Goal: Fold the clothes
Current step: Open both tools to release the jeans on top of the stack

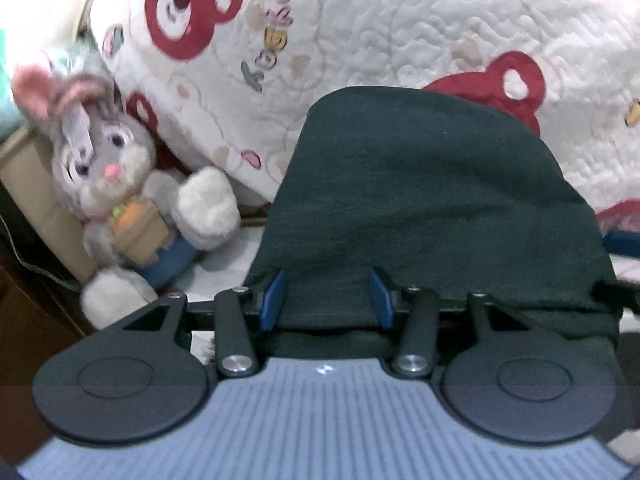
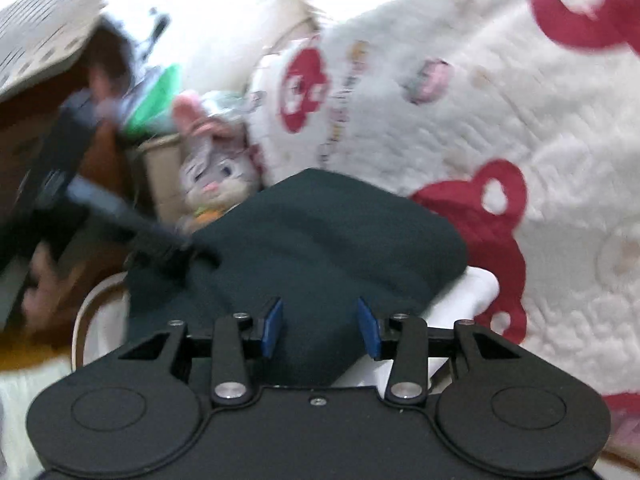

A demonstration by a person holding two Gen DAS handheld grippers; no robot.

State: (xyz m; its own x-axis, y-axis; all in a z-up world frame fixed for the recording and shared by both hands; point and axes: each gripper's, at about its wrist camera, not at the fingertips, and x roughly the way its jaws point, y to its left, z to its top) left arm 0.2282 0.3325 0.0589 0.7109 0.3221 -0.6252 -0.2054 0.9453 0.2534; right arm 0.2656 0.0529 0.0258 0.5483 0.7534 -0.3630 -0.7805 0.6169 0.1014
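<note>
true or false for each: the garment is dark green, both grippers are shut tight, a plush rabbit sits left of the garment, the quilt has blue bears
1. The garment is dark green. True.
2. Both grippers are shut tight. False: the left gripper and right gripper both stand open, with cloth between their fingers.
3. A plush rabbit sits left of the garment. True.
4. The quilt has blue bears. False: its bears are red.

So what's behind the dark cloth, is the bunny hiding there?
Behind the dark cloth sits the toy bunny, only its head showing, and the white quilt with red bears. The cloth covers the bunny's body.
</note>
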